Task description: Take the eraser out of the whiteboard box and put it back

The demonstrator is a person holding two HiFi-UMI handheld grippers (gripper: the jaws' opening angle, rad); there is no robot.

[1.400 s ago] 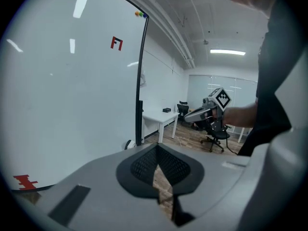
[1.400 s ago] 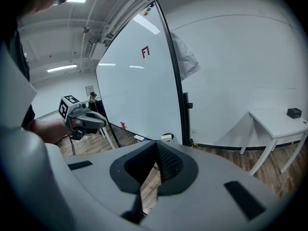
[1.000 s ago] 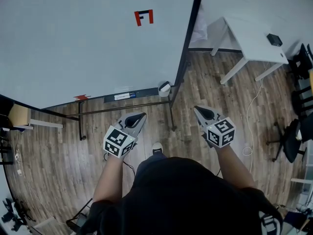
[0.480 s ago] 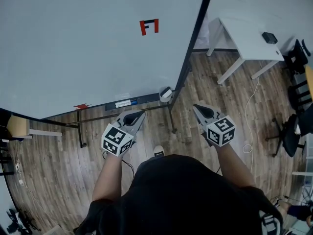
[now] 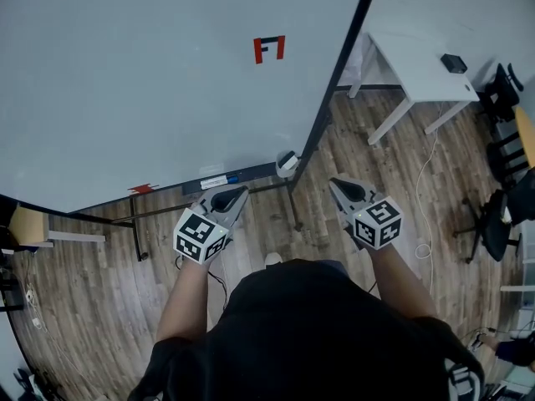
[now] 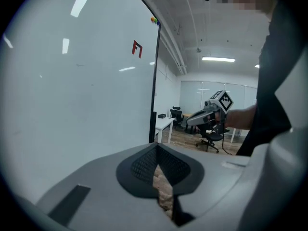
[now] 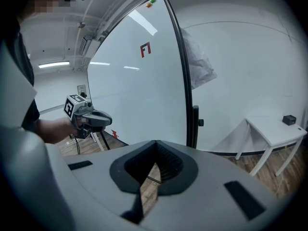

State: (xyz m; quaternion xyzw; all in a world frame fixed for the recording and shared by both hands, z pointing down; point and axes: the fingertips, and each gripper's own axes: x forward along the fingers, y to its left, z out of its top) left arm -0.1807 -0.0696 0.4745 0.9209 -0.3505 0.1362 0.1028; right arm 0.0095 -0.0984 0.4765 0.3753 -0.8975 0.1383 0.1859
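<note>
Right now both of my tools are well short of the board, so I judge the step in hand is the reach. The goal is the small white box with a dark inside [image 5: 286,162]. It sits at the right end of the long dark tray [image 5: 257,175], under the big white whiteboard [image 5: 150,82] and beside the board's black post.

The left gripper [image 5: 241,195] has its jaws pressed together with nothing between them. The right gripper [image 5: 336,185] looks the same, tips touching and empty. Both hang in the air over the brown wooden floor [image 5: 100,266], on the near side of the tray. The box lies farther off, about between the two.

To do this well, I think I should step closer first. Then I should spread the jaws of one tool before it gets to the box, not after. I want to come down from above, pinch the eraser by its two long sides and lift it straight up. That way the box does not tip or slide along the tray. The other tool should stay back, out of the way.

From here I cannot make out the eraser itself. I guess it is the dark shape inside the box, but it is too small to tell. A white marker pen with a blue end [image 5: 216,181] lies on the tray to the left of the box.
</note>
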